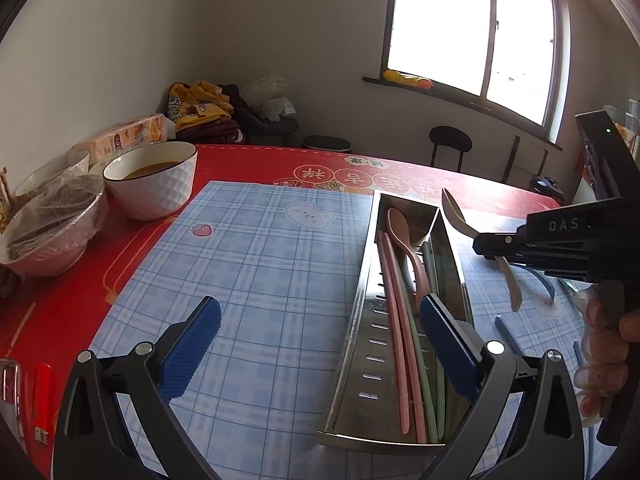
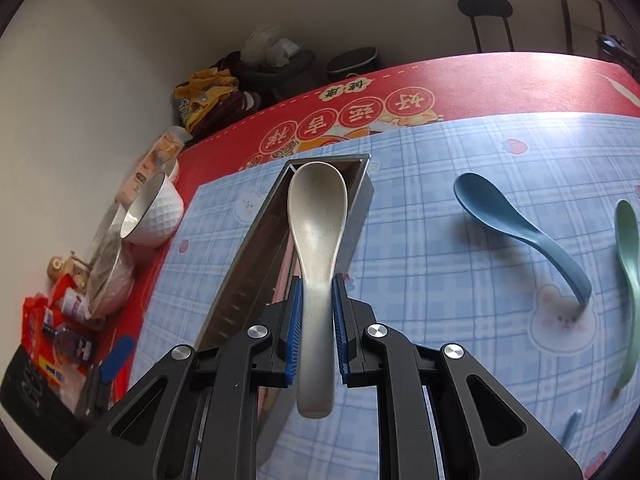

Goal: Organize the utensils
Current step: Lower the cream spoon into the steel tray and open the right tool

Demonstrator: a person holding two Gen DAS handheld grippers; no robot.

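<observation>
Right tongs (image 2: pixel 316 330) over checked mat (image 2: pixel 460 280), red table (image 2: pixel 500 80).

A white bowl (image 1: pixel 154 184) of brown liquid stands beside wrapped bowls (image 1: pixel 52 228); a stool (image 1: pixel 450 148) near the window (image 1: pixel 472 28).

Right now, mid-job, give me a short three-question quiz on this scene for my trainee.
1. True or false: the right gripper holds the beige speckled spoon by its handle.
2. Which spoon already lies in the long metal utensil tray? A) pink plastic spoon B) dark blue plastic spoon C) pale green plastic spoon
3. Fill in: the left gripper has its jaws ____.

Key:
1. True; its blue pads clamp the handle, bowl pointing away.
2. A; the pink plastic spoon lies in the tray, while the dark blue plastic spoon and pale green plastic spoon lie on the checked mat.
3. Open, with nothing held.
</observation>
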